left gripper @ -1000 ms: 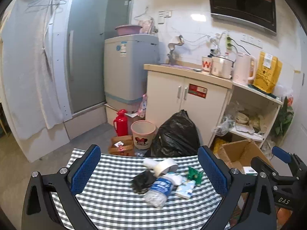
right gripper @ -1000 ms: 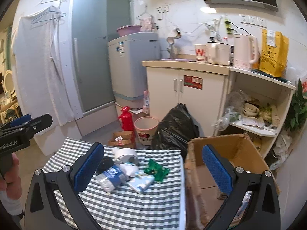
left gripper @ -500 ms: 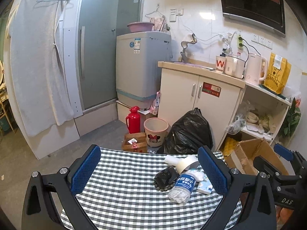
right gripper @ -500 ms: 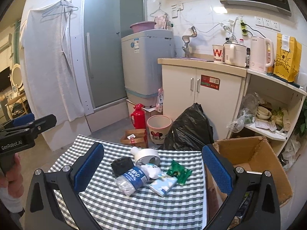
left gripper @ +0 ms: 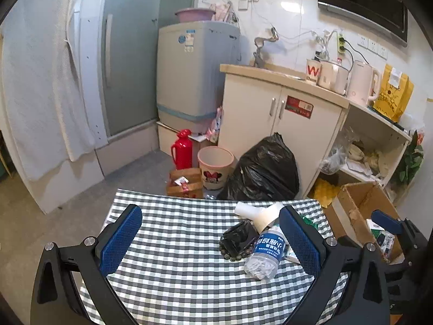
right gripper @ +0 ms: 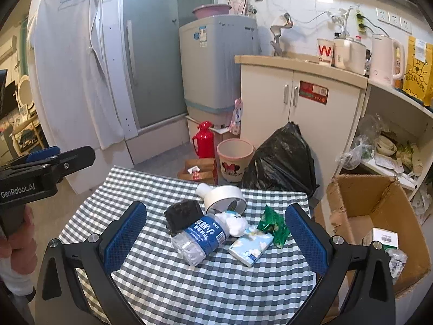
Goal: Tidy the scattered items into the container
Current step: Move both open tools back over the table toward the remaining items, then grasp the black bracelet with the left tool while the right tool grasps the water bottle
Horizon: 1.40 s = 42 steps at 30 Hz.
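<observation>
both grippers, left (left gripper: 210, 237) and right (right gripper: 215, 234), stand wide apart, empty, above the table (right gripper: 216, 284). bottle (right gripper: 199, 239) lies in the pile mid-table, box (right gripper: 379, 216) beside it. judged light, slick, crushable; grip across the labelled middle.

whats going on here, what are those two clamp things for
A person holds a gripper in each hand over a checked table. The left gripper and right gripper are open and empty. A bottle, tape roll, green packet and tissue pack await the cardboard box.
</observation>
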Each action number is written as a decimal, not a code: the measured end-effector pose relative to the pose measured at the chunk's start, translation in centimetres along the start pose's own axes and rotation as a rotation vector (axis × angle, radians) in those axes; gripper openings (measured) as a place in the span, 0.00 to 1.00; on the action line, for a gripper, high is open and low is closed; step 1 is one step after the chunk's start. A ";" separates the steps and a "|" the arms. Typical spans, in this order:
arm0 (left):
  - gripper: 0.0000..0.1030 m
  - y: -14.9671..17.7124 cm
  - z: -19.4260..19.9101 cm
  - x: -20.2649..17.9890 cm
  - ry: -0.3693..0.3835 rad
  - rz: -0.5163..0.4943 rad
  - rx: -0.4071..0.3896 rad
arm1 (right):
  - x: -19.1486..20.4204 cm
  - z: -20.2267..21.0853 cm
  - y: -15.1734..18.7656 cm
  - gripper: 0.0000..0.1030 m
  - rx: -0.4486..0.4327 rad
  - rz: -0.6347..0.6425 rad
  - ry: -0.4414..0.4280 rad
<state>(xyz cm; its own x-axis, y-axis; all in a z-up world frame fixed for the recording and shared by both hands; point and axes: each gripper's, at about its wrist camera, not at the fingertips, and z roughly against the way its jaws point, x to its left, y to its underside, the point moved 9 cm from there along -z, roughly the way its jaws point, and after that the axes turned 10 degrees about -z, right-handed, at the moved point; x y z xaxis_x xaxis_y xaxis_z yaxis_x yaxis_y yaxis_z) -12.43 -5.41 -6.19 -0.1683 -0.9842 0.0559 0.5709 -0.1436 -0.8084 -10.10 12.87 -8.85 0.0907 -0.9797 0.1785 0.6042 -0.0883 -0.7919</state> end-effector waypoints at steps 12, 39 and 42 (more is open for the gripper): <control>1.00 2.0 -5.3 -0.1 0.050 -0.021 0.093 | 0.7 -5.4 3.8 1.00 0.124 0.019 -0.003; 1.00 4.5 -13.6 -0.2 0.118 -0.072 0.202 | 1.4 -15.5 10.2 0.86 0.305 -0.143 -0.005; 1.00 4.7 -14.4 -1.2 0.150 -0.107 0.211 | 1.6 -15.6 10.4 0.85 0.305 -0.116 -0.005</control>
<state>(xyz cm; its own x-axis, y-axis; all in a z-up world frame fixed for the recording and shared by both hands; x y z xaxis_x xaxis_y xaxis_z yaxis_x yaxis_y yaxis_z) -21.14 -3.37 -18.53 -0.3448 -0.9380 0.0347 0.6951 -0.2800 -0.6621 -16.00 7.56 -25.90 0.0113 -0.9653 0.2609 0.8198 -0.1404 -0.5552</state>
